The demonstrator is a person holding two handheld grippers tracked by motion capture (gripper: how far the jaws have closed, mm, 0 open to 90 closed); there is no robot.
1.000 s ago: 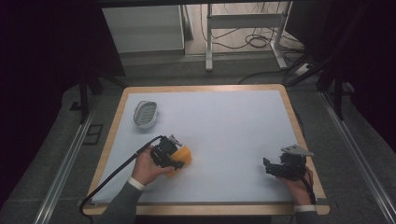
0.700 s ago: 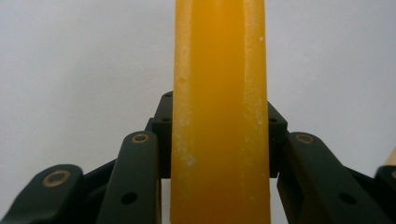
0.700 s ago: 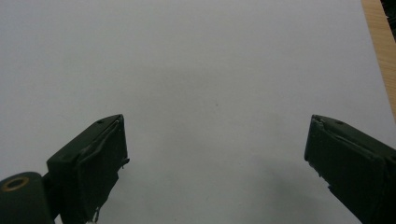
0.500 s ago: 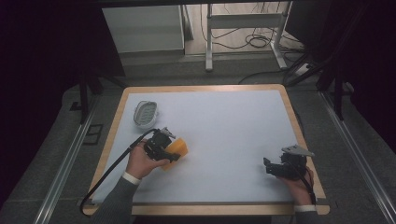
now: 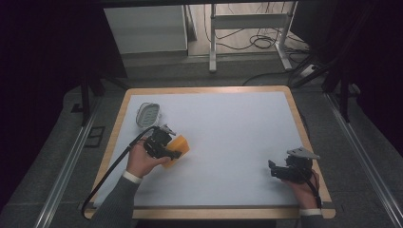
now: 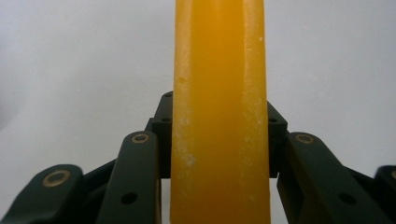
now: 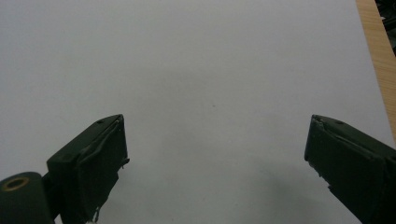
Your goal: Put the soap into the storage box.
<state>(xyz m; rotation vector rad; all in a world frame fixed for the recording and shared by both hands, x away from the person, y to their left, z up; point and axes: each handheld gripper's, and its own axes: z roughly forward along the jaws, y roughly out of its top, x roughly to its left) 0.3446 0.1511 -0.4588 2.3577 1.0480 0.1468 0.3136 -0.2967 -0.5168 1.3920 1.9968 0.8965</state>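
Worktop [image 5: 228, 142]: white sheet, wood rim. Small grey dish [image 5: 148, 114] near far-left corner, likely the destination. Left claw [image 5: 172, 153] clamped on the orange block [image 6: 219, 116], which sits between its jaws just above the sheet, near the dish. Right claw [image 7: 215, 154] gapes wide, holding nothing, parked at near-right, out of the way.

The left claw [image 6: 219, 140] clamps an upright yellow-orange block [image 6: 219, 93] above the white tabletop [image 6: 70, 70].
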